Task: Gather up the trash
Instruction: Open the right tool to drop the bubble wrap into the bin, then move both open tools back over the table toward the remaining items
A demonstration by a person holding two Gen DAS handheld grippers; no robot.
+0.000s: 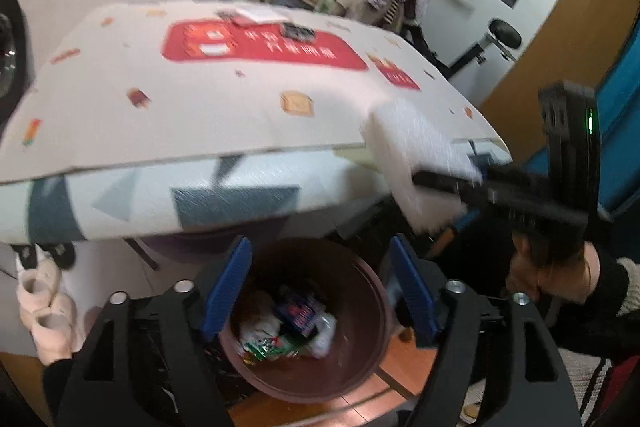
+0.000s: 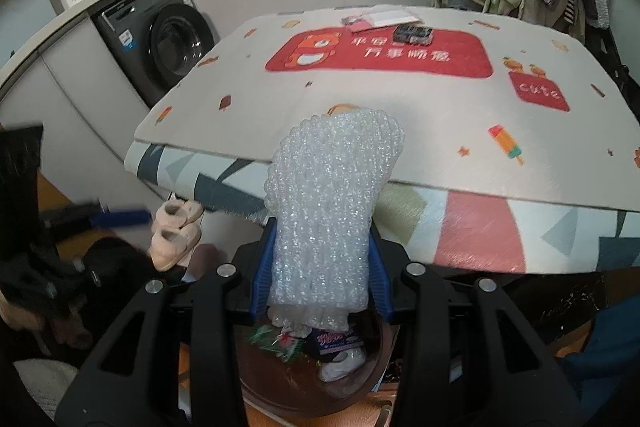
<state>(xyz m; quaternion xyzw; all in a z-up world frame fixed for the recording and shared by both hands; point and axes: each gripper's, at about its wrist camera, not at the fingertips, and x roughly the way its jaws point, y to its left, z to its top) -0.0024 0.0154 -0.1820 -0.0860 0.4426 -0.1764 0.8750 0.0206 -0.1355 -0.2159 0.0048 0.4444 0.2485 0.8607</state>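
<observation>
The left hand-held gripper (image 1: 320, 287) hangs with its jaws apart and empty, right above the brown trash bin (image 1: 360, 359), which already holds wrappers. The right hand-held gripper (image 2: 320, 267) is clamped on a roll of bubble wrap (image 2: 328, 203) over the bin: light, squashy, best pinched mid-body. Beyond stands the mat-covered worktop (image 2: 400, 115).
</observation>
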